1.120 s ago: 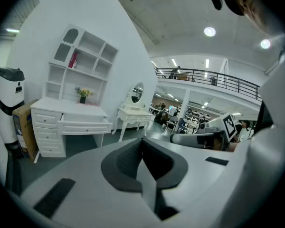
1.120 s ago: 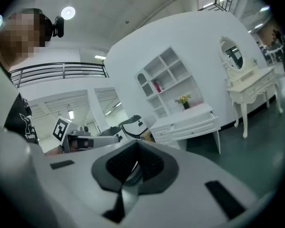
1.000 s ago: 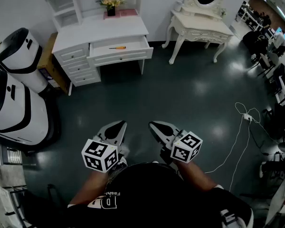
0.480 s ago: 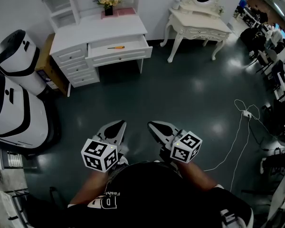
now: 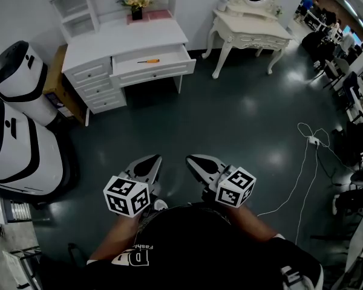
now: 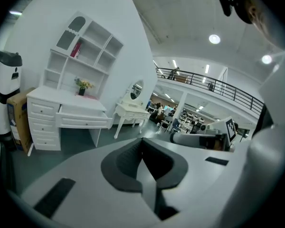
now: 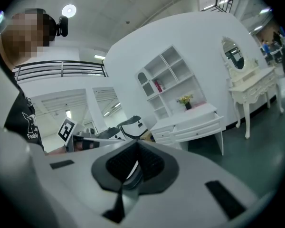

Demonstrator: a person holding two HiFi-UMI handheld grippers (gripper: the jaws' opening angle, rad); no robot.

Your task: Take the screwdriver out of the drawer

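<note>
White machine: far left in the head view, beside the desk.
Desk: white, against the back wall, with shelves above and flowers on top.
Drawer: the desk's top drawer, pulled open toward the person.
Screwdriver: lies flat inside the drawer. Its long axis runs left-right along the drawer front, and the orange handle looks to be at the right end.
Left gripper: held low at the person's waist, jaws closed tip to tip with nothing between them.
Right gripper: just beside the left, jaws likewise pressed together and empty.
Dressing table: right of the desk, with a mirror; no part in the task.
Cable: loose on the floor at right, away from the straight path to the desk.
Key relation: the screwdriver is well apart from both grippers, ahead across open floor. It lies almost in line with the left one, which I judge marginally nearer.
Judgement: the approach comes first, and the jaws must part before any grasp across the shaft.
View difference: only the head view looks into the drawer and shows the screwdriver. Both gripper views see the desk low from the side, so the drawer front hides it.
</note>
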